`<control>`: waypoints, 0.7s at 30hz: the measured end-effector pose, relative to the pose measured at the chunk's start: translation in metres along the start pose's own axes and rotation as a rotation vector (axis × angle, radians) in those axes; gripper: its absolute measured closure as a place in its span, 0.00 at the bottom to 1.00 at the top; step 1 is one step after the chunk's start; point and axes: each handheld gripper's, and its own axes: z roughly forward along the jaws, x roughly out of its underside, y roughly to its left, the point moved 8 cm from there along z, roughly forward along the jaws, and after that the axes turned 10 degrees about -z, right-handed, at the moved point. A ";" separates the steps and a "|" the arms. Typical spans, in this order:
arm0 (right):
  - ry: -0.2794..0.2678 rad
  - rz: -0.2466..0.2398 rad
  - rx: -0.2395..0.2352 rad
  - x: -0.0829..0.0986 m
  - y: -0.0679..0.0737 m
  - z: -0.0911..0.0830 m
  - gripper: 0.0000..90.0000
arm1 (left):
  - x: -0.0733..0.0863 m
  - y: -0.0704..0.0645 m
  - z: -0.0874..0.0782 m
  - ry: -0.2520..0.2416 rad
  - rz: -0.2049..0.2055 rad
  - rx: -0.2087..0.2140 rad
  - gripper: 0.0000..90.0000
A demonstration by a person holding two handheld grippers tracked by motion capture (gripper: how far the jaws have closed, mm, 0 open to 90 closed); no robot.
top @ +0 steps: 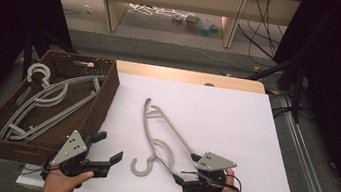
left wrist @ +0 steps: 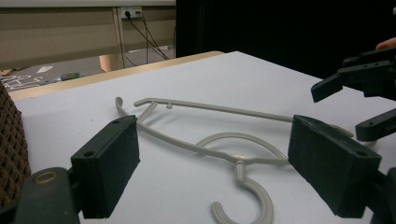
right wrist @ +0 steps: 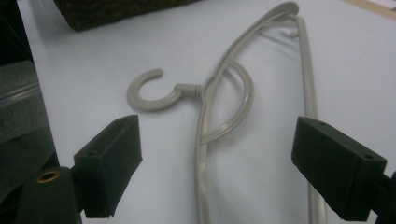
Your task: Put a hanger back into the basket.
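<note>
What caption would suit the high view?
Two open grippers flank a grey hanger on a white table, basket alongside.

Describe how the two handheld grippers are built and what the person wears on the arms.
Both the left gripper and the right gripper are black, each with two blocky, flat-faced jaws that have small screw holes. A grey three-cornered plate with dark dots tops each. Thin black cables loop at the right gripper's body. A brass-coloured ring sits by one jaw base. No sleeves reach the visible forearms.
</note>
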 end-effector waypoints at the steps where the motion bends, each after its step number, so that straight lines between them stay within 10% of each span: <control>1: 0.024 -0.007 -0.010 0.001 0.001 0.005 0.19 | 0.000 0.000 0.000 0.001 -0.002 0.001 0.18; 21: 0.301 -0.044 -0.098 0.016 0.004 0.047 0.39 | 0.000 0.003 0.003 -0.018 -0.025 0.004 0.18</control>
